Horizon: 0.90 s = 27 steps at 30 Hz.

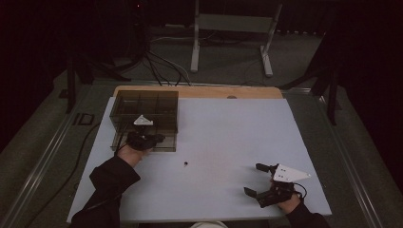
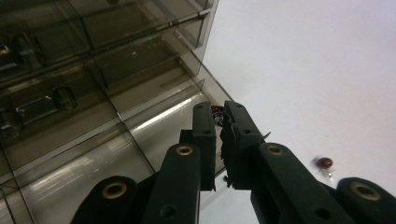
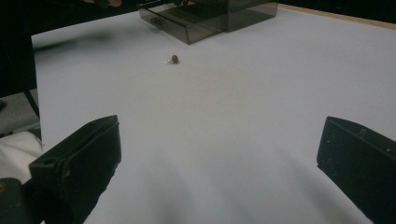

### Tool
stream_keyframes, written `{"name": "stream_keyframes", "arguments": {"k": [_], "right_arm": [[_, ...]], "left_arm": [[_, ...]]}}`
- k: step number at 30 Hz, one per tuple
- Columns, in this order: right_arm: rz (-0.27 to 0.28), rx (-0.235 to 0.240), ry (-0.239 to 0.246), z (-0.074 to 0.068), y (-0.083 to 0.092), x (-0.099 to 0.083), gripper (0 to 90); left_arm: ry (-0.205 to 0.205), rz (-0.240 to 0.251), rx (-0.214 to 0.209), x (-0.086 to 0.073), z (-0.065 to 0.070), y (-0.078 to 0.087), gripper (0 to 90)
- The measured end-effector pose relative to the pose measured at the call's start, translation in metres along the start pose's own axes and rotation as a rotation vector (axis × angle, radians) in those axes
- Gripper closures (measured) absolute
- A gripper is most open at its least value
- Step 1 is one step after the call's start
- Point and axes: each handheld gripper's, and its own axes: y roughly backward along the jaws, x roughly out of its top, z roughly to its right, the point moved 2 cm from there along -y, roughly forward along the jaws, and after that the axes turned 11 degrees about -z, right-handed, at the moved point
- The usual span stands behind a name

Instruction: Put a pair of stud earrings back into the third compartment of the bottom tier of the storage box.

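the left forearm is stretched toward the smoked plastic organizer (image 1: pixel 142 107), with the left gripper (image 2: pixel 218 122) held over its pulled-out drawer (image 2: pixel 154 126); the jaws are pressed together on a small red component (image 2: pixel 216 110). the right gripper (image 1: pixel 256 179) is rested near the table's (image 1: pixel 228 133) front edge, jaws spread wide and empty. another red component (image 1: pixel 185 163) is seen lying loose on the table.
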Motion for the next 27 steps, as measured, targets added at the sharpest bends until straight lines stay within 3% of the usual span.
{"name": "stream_keyframes", "arguments": {"k": [6,11,18,21,27], "right_arm": [[-0.002,0.000,0.000,0.000,0.000,0.000,0.0],[-0.003,0.001,0.001,0.000,0.000,0.000,0.0],[-0.003,-0.001,0.001,0.000,0.001,-0.001,0.0],[-0.002,-0.002,0.004,0.000,0.001,-0.001,0.0],[-0.001,-0.002,0.004,0.000,0.002,-0.001,0.0]], "left_arm": [[-0.002,-0.026,0.008,0.000,0.002,-0.008,85.4],[-0.032,-0.071,0.042,0.005,0.006,-0.017,85.4],[-0.027,-0.063,0.078,0.012,0.007,-0.019,84.9],[-0.013,-0.054,0.097,0.013,0.007,-0.018,73.1],[0.028,-0.010,0.097,0.014,0.007,-0.010,51.0]]}}
